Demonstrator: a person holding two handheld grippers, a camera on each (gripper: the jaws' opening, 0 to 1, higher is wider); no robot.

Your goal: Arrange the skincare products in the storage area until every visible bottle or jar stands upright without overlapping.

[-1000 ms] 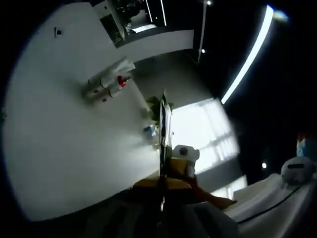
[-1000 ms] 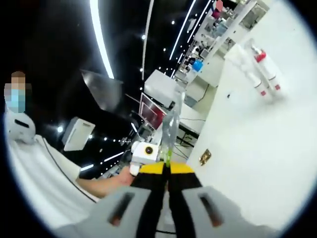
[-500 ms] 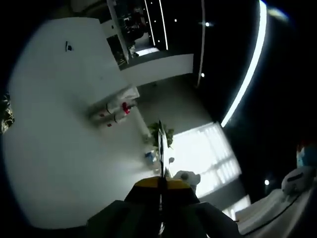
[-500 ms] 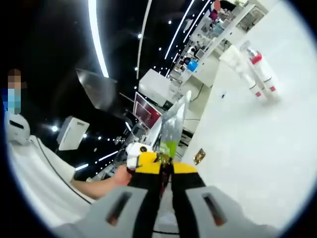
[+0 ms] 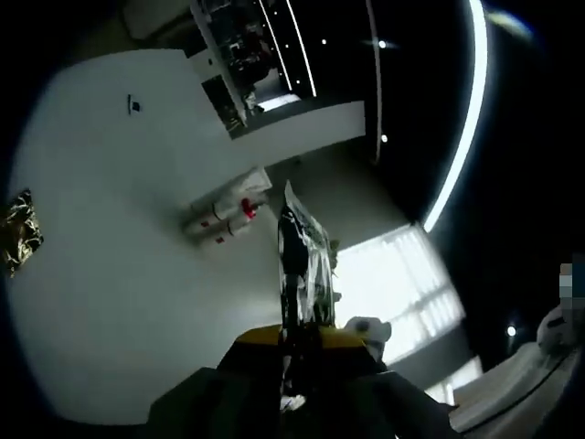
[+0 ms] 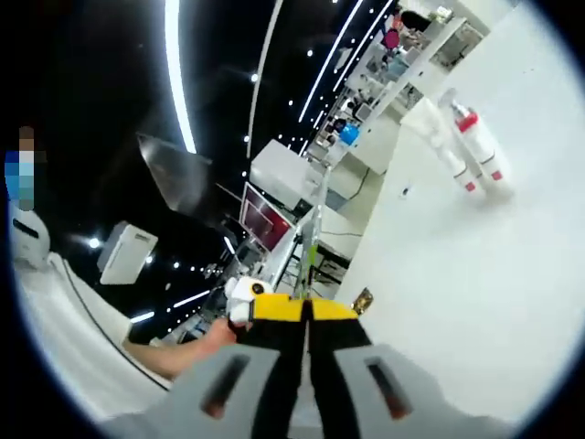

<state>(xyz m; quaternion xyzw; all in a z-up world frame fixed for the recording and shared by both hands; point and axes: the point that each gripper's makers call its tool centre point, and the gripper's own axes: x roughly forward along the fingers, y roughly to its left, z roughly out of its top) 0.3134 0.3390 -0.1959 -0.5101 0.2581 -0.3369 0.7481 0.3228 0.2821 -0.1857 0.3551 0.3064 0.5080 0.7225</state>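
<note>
Since a moment ago the clear packet pinched in the left gripper has turned broadside, the right gripper pinching another, while bottles wait on the worktop, needing standing next.

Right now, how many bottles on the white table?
2 bottles, red-trimmed, side by side mid-table: one, the other close beside it. Blur may hide more.

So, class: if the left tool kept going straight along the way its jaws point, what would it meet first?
Probably nothing on the white table. The left tool, shut on a crinkly clear plastic sachet, points past the table's edge into the dim room. The white bottles with red caps lie off to the side. Depth is unclear.
</note>
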